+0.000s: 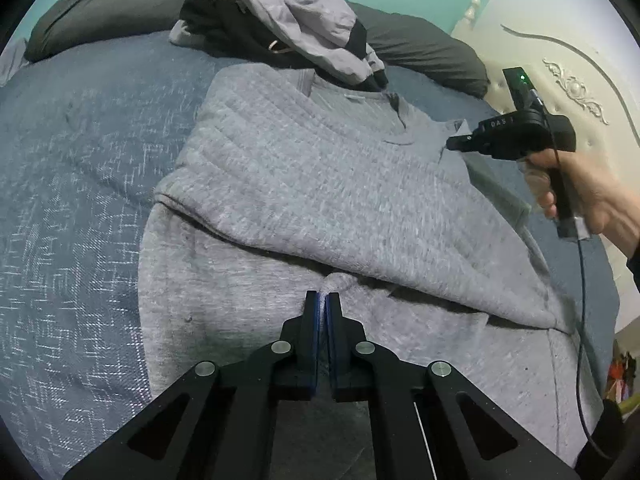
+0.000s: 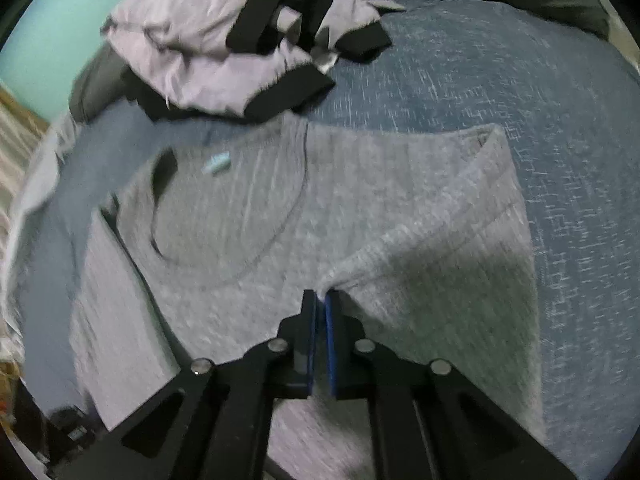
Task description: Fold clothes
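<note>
A grey knit sweater [image 1: 320, 184] lies spread on the bed, its upper part folded over its lower part. At the bottom of the left wrist view, my left gripper [image 1: 323, 300] is shut on a small pinch of the sweater at the fold's edge. A hand [image 1: 592, 192] holds my right gripper [image 1: 454, 145] at the sweater's far right, near the collar. In the right wrist view, the right gripper [image 2: 320, 298] is shut on a raised ridge of the sweater [image 2: 240, 240], just below the neckline.
A blue woven bedcover [image 1: 80, 200] lies under the sweater. A pile of lilac and black clothes [image 1: 288, 12] sits beyond the collar, with dark pillows [image 1: 100, 12] behind it. A cream headboard [image 1: 560, 60] stands at right. A cable [image 1: 582, 300] hangs from the right gripper.
</note>
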A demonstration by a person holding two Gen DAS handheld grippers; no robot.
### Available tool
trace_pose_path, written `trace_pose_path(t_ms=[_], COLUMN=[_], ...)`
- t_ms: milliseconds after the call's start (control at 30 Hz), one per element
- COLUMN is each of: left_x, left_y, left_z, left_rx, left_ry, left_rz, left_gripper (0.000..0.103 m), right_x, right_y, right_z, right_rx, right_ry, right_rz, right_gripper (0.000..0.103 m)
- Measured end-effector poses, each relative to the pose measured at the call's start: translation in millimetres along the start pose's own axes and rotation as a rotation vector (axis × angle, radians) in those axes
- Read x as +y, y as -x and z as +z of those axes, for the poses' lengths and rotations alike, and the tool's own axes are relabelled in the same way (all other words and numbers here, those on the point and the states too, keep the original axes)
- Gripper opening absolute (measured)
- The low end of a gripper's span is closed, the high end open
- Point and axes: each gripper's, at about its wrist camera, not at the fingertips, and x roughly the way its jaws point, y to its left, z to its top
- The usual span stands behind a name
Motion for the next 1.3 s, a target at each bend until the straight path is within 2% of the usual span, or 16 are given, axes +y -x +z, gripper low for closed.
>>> trace_pose_path(t_ms=[133, 233, 267, 367, 433, 467, 500, 633, 833, 867, 933, 1000, 1033, 1200, 1300], left_x=[3.4, 5.6, 5.2, 4.8, 5.6, 5.7, 5.9, 6.3, 7.0, 7.0, 7.2, 7.7, 7.3, 7.9, 8.4], left_y=[2.3, 3.1, 3.1, 3.4, 4.2, 4.6, 4.9, 4.0, 4.9, 5.1, 5.5, 5.9, 6.1, 5.5, 5.0], left_z=[0.7, 0.8, 0.8, 1.0, 1.1, 1.1, 1.2, 0.8, 1.6, 1.6, 1.7, 1.7, 1.5, 0.6, 0.0], left_rx=[-0.008, -0.006, -0.004, -0.001, -0.002, -0.002, -0.002, 0.001, 0.004, 0.003, 0.002, 0.002, 0.002, 0.005, 0.007], left_ry=[0.02, 0.032, 0.03, 0.03, 0.036, 0.037, 0.038, 0.041, 0.041, 0.041, 0.041, 0.043, 0.043, 0.045, 0.047], left_rz=[-0.005, -0.009, -0.009, -0.009, -0.013, -0.015, -0.016, -0.021, -0.028, -0.028, -0.029, -0.031, -0.03, -0.032, -0.033], left_gripper=[0.003, 0.003, 0.003, 0.003, 0.003, 0.003, 0.003, 0.003, 0.003, 0.003, 0.003, 0.003, 0.003, 0.003, 0.003], right_x=[-0.6, 8.9, 15.2, 33.7, 45.4, 50.5, 54.2, 64.6, 60.7, 60.7, 58.9, 55.4, 54.8, 54.4, 57.1], right_y=[-2.8, -8.4, -7.7, 5.5, 11.3, 11.9, 9.6, -7.5, -28.2, -30.1, -33.1, -33.8, -30.9, -17.1, -18.4], right_z=[3.6, 4.6, 5.1, 3.1, 2.1, 1.7, 0.9, -5.9, -14.3, -14.9, -14.6, -13.7, -12.5, -0.4, 9.5], right_rx=[-0.018, 0.01, 0.01, -0.029, -0.026, -0.01, 0.019, 0.128, 0.224, 0.225, 0.222, 0.214, 0.2, 0.13, 0.098], right_ry=[-0.017, 0.052, 0.098, 0.196, 0.236, 0.246, 0.248, 0.236, 0.155, 0.151, 0.133, 0.108, 0.099, 0.041, 0.006], right_rz=[0.019, -0.061, -0.115, -0.177, -0.155, -0.131, -0.111, -0.096, -0.073, -0.072, -0.065, -0.067, -0.057, 0.008, 0.037], right_gripper=[0.004, 0.004, 0.006, 0.013, 0.025, 0.035, 0.038, 0.038, 0.038, 0.038, 0.029, 0.009, 0.006, 0.0, 0.0])
